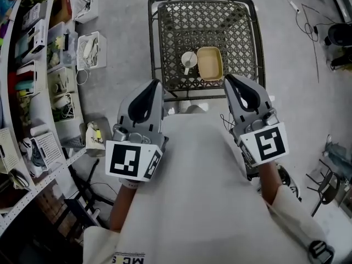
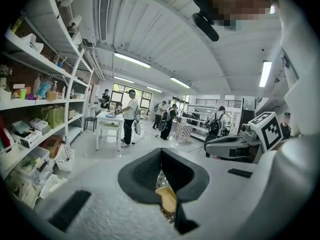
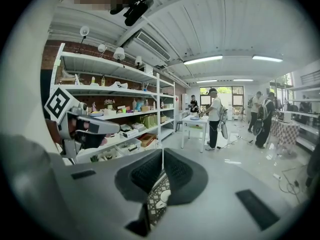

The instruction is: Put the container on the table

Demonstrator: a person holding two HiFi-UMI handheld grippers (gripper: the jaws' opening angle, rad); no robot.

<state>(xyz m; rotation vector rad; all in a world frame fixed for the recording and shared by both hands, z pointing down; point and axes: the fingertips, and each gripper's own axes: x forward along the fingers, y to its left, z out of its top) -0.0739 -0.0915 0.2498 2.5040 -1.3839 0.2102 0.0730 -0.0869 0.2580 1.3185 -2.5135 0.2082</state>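
Closed fingers, container on table beyond

One metal lattice table stands at 12 o'clock. It bears two things: one tan rectangular container and one white cup at the container's 9 o'clock. There are two grippers, the left gripper and the right gripper. Each carries one marker cube, so two cubes: the left cube and the right cube. At 10 o'clock, one shelf unit has two white wire baskets beside it, the near basket and the far basket.
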